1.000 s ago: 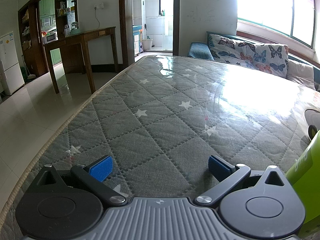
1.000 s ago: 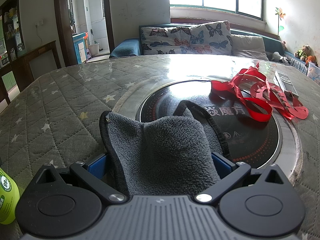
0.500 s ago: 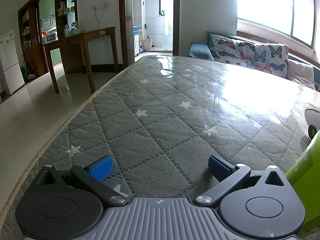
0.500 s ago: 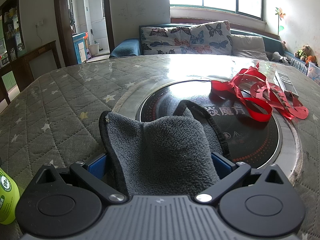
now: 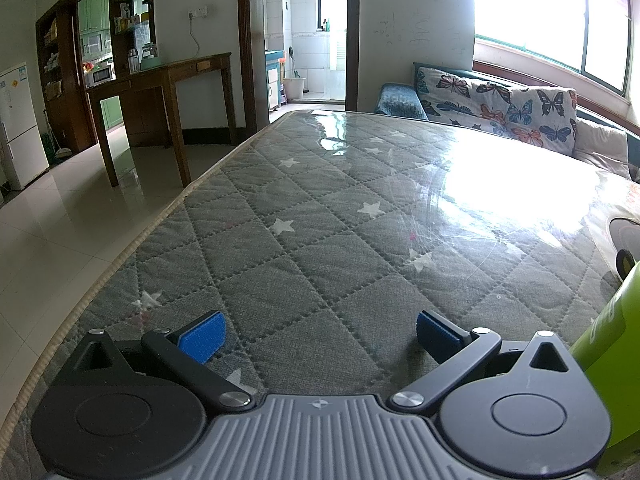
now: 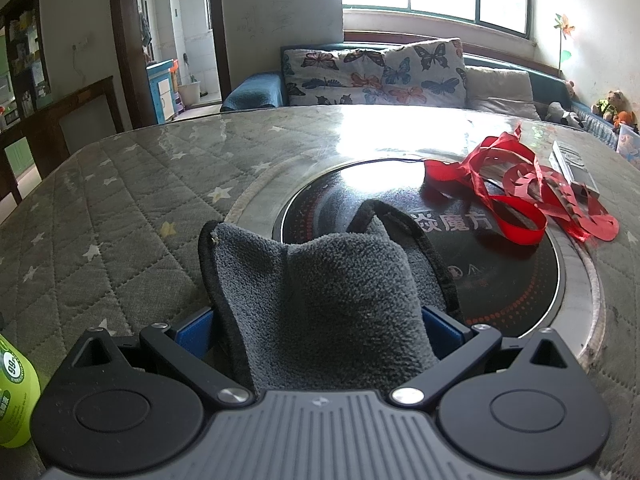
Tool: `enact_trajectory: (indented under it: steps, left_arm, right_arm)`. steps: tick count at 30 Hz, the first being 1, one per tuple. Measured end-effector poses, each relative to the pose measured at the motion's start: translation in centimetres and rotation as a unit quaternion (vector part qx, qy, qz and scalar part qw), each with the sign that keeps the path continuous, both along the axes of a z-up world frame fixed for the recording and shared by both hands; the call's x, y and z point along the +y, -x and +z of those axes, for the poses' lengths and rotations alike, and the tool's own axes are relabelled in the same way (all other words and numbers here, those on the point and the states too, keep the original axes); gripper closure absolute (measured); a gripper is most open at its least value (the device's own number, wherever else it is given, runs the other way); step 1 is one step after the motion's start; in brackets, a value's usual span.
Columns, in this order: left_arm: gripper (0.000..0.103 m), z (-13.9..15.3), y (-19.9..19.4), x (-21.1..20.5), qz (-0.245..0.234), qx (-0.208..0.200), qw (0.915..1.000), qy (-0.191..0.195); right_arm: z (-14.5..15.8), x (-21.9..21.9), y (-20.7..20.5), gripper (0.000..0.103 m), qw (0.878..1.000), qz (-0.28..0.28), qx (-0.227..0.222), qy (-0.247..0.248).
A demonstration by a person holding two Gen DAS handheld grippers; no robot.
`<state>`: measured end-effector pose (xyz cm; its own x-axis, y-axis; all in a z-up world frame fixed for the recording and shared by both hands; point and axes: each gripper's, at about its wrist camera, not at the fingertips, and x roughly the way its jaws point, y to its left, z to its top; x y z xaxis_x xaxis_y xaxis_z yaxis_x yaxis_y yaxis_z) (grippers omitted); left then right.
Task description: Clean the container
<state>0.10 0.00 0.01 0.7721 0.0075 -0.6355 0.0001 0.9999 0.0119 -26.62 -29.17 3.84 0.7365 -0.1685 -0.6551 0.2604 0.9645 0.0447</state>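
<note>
Your right claw [image 6: 320, 330] is clenched on a folded grey terry cloth [image 6: 320, 300], thick pile with a dark stitched hem; it bulges above the blue pads, so the grip looks shallow. Drag it hard and it may pull free.

Your left claw [image 5: 318, 334] is released, blue pads wide apart, nothing between them, low over the grey quilted star-print cover [image 5: 304, 216] of the desk. That cover sits under a glossy clear sheet, slick and scratched, so things may slide on it.

The task's thing, as far as I can judge, is the lime-green plastic bottle [image 5: 612, 332], smooth and rounded, standing just beside your left claw's right arm; the right view catches it too, at bottom left. A sideways nudge could tip it.

Ahead of the cloth: a round black glass cooktop [image 6: 480, 248] in a steel ring, set flush into the desk. Loose red cut-paper ribbon [image 6: 516, 196] lies on its far edge, thin and curly. A wide wipe snags it.
</note>
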Motion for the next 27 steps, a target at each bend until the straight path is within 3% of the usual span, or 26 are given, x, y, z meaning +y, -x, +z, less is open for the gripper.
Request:
enact_trajectory:
  steps: [6, 18, 27]
  left_arm:
    - [0.0, 0.2, 0.0, -0.1, -0.001, 0.005, 1.0, 0.0]
    - [0.0, 0.7, 0.5, -0.3, 0.0, 0.011, 0.9996, -0.025]
    - [0.0, 1.5, 1.5, 0.3, 0.003, 0.013, 0.9993, -0.034]
  right_arm:
    - [1.1, 0.7, 0.5, 0.0, 0.999, 0.02, -0.01, 0.028]
    - [3.0, -0.3, 2.2, 0.001, 0.998, 0.055, -0.019, 0.018]
    - [2.8, -0.8, 3.2, 0.01, 0.997, 0.071, -0.003, 0.012]
